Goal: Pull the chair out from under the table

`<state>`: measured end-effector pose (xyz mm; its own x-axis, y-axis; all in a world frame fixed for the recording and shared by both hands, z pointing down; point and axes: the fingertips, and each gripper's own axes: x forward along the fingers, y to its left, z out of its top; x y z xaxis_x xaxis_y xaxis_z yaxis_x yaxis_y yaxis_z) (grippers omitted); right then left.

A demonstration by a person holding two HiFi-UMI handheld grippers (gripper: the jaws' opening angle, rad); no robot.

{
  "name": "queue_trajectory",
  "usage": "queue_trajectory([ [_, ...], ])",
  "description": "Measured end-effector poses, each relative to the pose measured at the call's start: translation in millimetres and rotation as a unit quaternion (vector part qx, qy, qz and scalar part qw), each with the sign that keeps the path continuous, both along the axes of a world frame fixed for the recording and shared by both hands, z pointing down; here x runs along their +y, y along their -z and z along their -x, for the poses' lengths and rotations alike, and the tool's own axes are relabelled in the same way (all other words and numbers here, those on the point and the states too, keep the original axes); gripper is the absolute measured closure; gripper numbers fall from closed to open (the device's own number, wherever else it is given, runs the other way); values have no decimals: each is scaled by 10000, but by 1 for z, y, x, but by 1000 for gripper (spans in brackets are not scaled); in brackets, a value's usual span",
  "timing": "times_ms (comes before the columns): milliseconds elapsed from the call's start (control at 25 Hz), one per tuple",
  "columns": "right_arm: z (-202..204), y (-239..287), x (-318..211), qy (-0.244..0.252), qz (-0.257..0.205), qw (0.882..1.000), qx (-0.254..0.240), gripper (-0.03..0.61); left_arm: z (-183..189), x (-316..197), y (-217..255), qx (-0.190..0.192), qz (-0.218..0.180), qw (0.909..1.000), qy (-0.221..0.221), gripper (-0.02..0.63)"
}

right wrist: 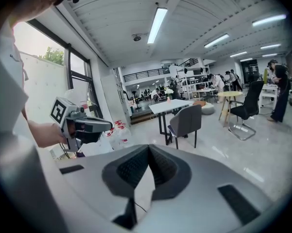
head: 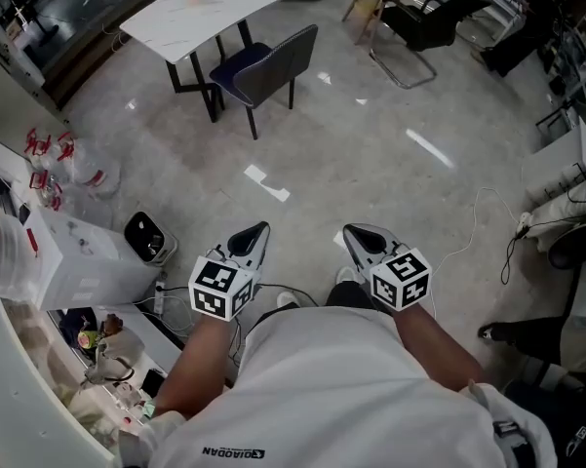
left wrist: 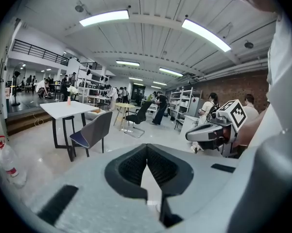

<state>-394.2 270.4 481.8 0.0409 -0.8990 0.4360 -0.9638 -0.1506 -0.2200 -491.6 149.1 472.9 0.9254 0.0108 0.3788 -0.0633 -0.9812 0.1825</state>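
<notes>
Head view shows you standing well back from the chair, with a wide stretch of shiny floor between it and both grippers. The chair stands at the near edge of the white table, its seat partly tucked beneath the top and its grey backrest turned toward you. Your left gripper and right gripper are held side by side in front of your body, tips pointing toward the chair, touching neither it nor each other. In the left gripper view the jaws are pressed together and empty, and the chair shows far off, up and to the left of them. In the right gripper view the jaws are likewise pressed together and empty, with the chair far ahead, slightly to the right.
</notes>
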Motion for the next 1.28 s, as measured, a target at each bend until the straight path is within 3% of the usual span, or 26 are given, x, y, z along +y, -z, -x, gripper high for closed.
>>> queue_trajectory([
  [360, -28, -10, -7, -76, 21, 9999, -146, 572, -31, 2, -19, -143, 152, 9997, -138, 609],
  [560, -66, -15, -39, -9, -36, 9997, -256, 572, -59, -18, -23, -265, 111, 9996, -65, 609],
  [960, -166, 13, -127, 283, -449, 9985, -160, 572, -154, -87, 5, -218, -203, 9995, 141, 607],
  [1280, -224, 8, -140, 406, -422, 9981, -208, 572, -214, -98, -6, -302, -41, 9993, 204, 607],
])
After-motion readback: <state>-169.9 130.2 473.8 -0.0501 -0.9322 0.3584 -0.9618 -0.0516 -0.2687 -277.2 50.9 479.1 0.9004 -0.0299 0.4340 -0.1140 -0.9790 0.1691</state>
